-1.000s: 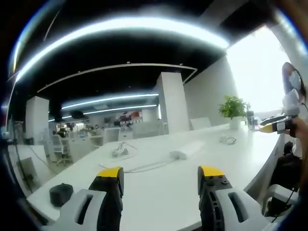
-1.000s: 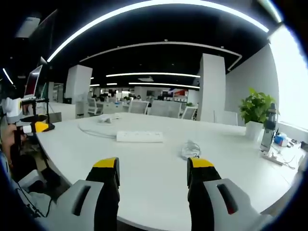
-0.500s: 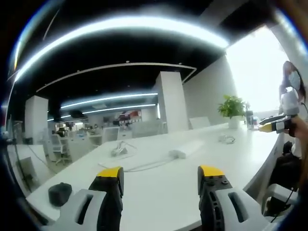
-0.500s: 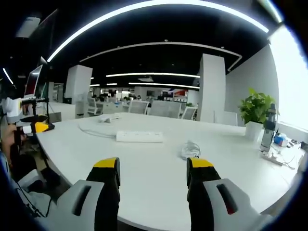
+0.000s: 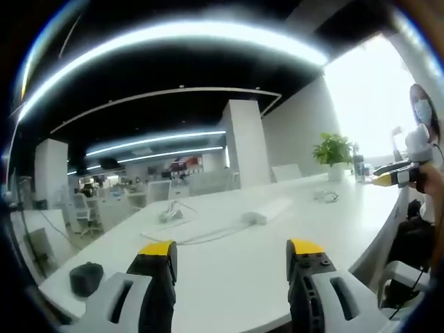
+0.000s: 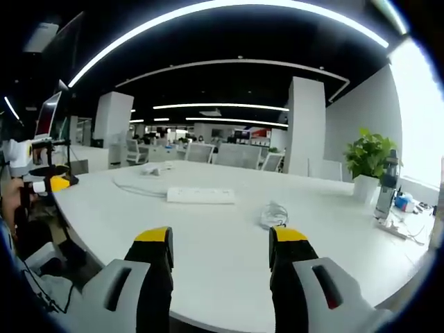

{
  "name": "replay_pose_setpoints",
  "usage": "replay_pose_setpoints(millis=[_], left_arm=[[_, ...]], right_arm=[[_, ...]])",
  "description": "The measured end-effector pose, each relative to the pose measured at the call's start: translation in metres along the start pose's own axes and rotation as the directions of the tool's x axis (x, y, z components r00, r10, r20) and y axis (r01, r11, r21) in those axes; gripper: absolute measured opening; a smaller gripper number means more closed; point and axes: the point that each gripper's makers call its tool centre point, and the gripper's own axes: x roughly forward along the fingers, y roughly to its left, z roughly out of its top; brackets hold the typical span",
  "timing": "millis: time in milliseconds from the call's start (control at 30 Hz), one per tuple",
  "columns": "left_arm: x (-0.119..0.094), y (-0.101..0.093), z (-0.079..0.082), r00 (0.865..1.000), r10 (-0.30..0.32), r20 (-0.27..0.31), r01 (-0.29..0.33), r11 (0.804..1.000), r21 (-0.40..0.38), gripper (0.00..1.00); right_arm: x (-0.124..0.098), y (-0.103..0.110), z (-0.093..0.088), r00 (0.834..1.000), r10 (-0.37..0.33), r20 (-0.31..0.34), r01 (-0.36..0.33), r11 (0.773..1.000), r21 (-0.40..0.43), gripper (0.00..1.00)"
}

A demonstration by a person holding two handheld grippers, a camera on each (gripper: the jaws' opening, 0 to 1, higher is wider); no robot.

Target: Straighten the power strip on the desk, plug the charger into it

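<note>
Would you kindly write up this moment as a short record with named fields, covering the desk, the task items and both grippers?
surface: white desk
power strip: white power strip lies flat mid-desk, its cable trailing away across the desk
charger: small pale bundle beside the strip, probably the charger; apart from the strip, not plugged in
left gripper: left gripper open, holding nothing, above the near desk edge
right gripper: right gripper open, holding nothing, short of the strip
other items: potted plant at the far end; dark object near the desk corner
task state: not yet started
</note>
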Motion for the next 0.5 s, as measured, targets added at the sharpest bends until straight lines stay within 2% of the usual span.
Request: replay_pose_setpoints(millis=[500], left_arm=[[0.0018,-0.0008,-0.006,1.0,-0.006,-0.02,0.006,1.0,-0.002,0.66]], right_arm=[[0.0001,-0.0003,-0.0003,1.0,-0.002,0.003,0.002,1.0,0.004,0.55]])
